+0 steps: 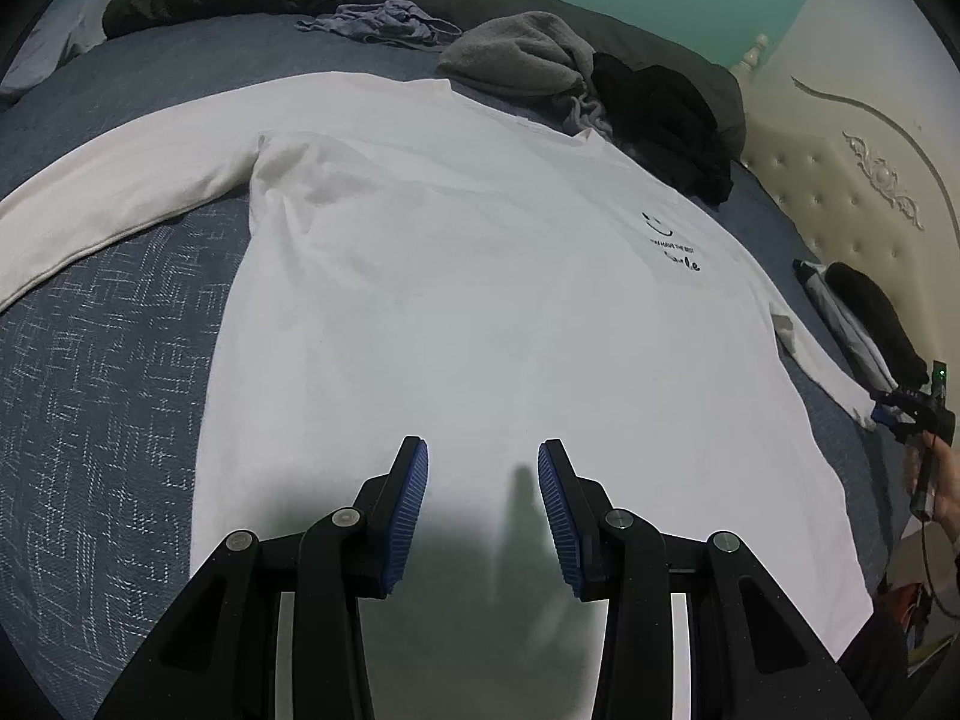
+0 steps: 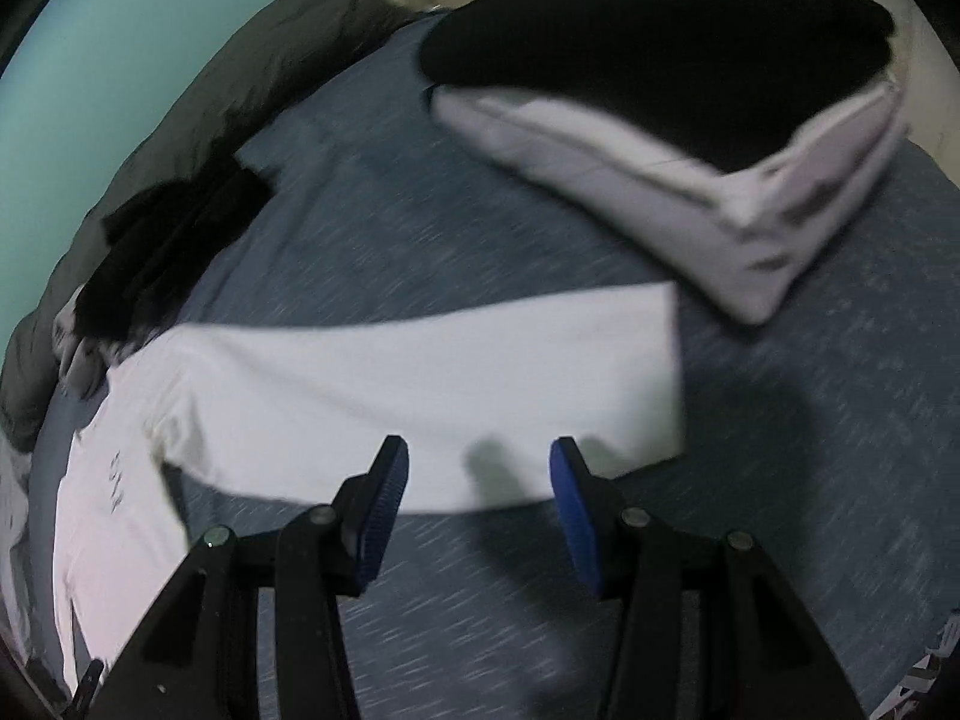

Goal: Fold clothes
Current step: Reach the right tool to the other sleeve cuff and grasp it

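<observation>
Right now the white long-sleeved shirt (image 1: 480, 276) lies spread front-up across the blue bedspread (image 1: 108, 360), both sleeves stretched out sideways, so the folding proper has not begun. The left gripper (image 1: 483, 480) hovers over the shirt's lower body with its fingers parted and nothing between them. The right gripper (image 2: 474, 480) hangs above the shirt's outstretched sleeve (image 2: 420, 384) near its cuff, fingers likewise apart and empty; that view is blurred. Beyond the cuff sits a stack of folded clothes (image 2: 660, 108). I'd judge the next move is to pinch the sleeve by the cuff and carry it inward over the shirt's body.
</observation>
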The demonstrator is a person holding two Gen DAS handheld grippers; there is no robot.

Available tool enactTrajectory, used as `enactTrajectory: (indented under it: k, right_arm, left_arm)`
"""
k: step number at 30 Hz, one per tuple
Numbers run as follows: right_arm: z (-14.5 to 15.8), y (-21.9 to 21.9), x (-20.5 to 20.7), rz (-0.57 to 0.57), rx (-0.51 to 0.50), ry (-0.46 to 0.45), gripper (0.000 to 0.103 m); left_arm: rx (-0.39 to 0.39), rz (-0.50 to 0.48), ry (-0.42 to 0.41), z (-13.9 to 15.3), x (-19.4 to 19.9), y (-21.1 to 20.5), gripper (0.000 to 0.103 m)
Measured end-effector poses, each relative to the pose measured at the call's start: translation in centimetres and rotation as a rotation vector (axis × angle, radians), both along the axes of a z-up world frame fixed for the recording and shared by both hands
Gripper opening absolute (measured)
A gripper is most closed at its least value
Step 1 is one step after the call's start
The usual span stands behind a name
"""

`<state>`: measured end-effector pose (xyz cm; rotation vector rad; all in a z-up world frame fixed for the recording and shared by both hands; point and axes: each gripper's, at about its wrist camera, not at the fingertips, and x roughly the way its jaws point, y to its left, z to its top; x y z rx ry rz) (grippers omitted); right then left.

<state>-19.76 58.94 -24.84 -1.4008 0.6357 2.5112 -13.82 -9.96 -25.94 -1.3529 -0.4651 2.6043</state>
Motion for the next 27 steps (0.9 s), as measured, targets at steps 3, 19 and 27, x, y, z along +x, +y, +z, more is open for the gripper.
enactTrajectory:
  k: [3,19,27]
  right_arm:
    - [-0.2,2.0,0.1,-0.039,0.009,0.004,0.060]
    - [-2.0,6.0,-0.2,-0.118,0.023,-0.001,0.061]
    - [-2.5,3.8,-0.9,-0.071,0.146,-0.053,0.020]
  left_arm:
    - [-0.005,-0.003,0.000,0.0,0.0,0.2,0.042]
    - [-0.028,-0.020,-0.011,-0.4,-0.1,0.8,0.042]
    - [-0.036,-0.019,-0.014,-0.4,-0.2,0.7,0.042]
